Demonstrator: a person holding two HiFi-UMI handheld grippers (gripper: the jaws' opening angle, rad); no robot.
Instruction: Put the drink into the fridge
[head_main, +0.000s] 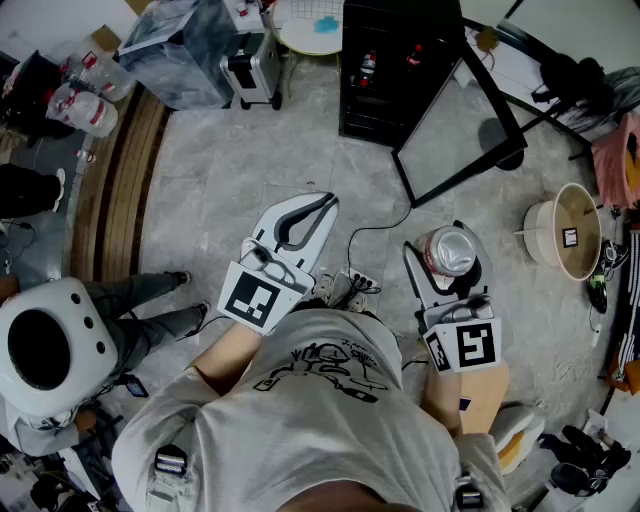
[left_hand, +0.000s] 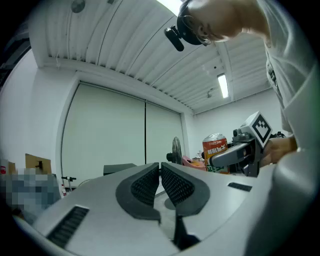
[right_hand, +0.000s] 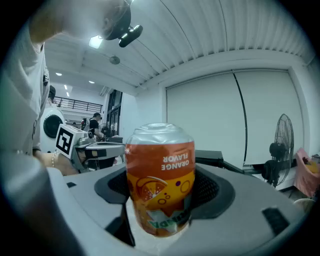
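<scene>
**A:** What takes up most of the head view?

**B:** A grey marbled stone floor (head_main: 250, 150). At its far edge stands a tall black fridge (head_main: 385, 105), and its dark-framed glass door (head_main: 455, 130) is swung wide open to the right. Small bottles with red on them stand on a shelf inside.

**A:** And nearer the camera?

**B:** The person's white printed T-shirt (head_main: 320, 420) fills the bottom of the view, with both forearms reaching forward. To the right, on the floor, sits a round cream-coloured tub (head_main: 565, 230).

**A:** How do the grippers stand?

**B:** The left gripper (left_hand: 160, 170), white with black ribbed pads, has its jaws pressed together with nothing between them. It is tilted upward, beside the other one. The right gripper (right_hand: 161, 192) has its jaws spread wide and clamped on the two sides of the orange drink can (head_main: 448, 252).

**A:** So where is the drink?

**B:** It is in the right gripper's grasp, held above the floor and well apart from the fridge. One silver end faces up. In the right gripper view its "ORANGE FLAVOR" lettering reads upside down.
</scene>
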